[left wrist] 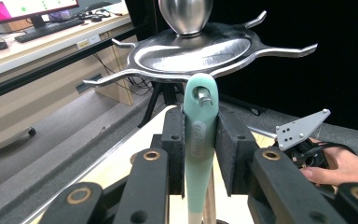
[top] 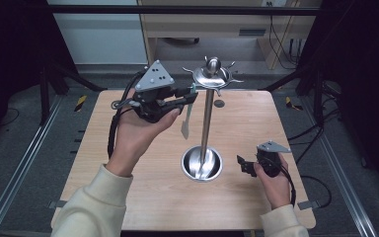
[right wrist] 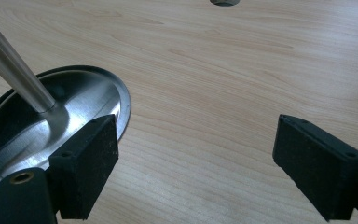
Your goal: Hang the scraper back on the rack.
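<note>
A steel utensil stand [top: 207,113] rises from a round base [top: 202,164] in the middle of the table, topped by a disc with hooked arms [top: 212,76]. My left gripper [top: 190,98] is held high beside that disc, shut on the pale green handle of a utensil [left wrist: 199,140] that hangs down toward the table. The handle's hole sits on a hook tip [left wrist: 204,97] of the disc [left wrist: 191,51]. My right gripper [top: 244,165] rests low at the right of the base, open, with nothing between its pads [right wrist: 86,163].
The wooden table [top: 128,192] has a small grey hole cover [top: 219,103] behind the stand. Metal rails run along both sides of the table. The stand's base [right wrist: 28,126] lies close to the left of my right gripper.
</note>
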`<state>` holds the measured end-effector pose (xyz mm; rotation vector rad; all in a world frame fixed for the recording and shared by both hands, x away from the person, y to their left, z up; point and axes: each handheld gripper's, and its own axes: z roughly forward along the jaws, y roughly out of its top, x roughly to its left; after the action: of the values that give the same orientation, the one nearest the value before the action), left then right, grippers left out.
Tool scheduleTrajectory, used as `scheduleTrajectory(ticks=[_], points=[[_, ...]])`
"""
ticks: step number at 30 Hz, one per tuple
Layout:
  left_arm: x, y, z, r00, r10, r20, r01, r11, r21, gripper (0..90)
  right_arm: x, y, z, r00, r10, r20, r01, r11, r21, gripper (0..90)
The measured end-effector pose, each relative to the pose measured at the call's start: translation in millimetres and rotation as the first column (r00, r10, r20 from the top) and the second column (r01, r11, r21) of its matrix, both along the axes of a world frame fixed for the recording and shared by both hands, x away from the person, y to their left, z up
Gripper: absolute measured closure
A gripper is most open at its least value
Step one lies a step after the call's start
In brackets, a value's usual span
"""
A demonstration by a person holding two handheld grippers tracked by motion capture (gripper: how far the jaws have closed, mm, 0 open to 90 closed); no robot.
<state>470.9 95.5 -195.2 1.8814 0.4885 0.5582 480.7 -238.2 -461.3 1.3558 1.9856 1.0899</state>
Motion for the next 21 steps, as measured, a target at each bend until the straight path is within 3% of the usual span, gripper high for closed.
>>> scheduleTrajectory(ticks=[21], points=[[0.4,-0.3,-1.1,0.9999,0.000,-0.011,0.000,0.9999,-0.012,72.3,0.3,0.3,-0.3,1.0000,0.004,-0.003,-0.004,1.000,-0.001,14.2]])
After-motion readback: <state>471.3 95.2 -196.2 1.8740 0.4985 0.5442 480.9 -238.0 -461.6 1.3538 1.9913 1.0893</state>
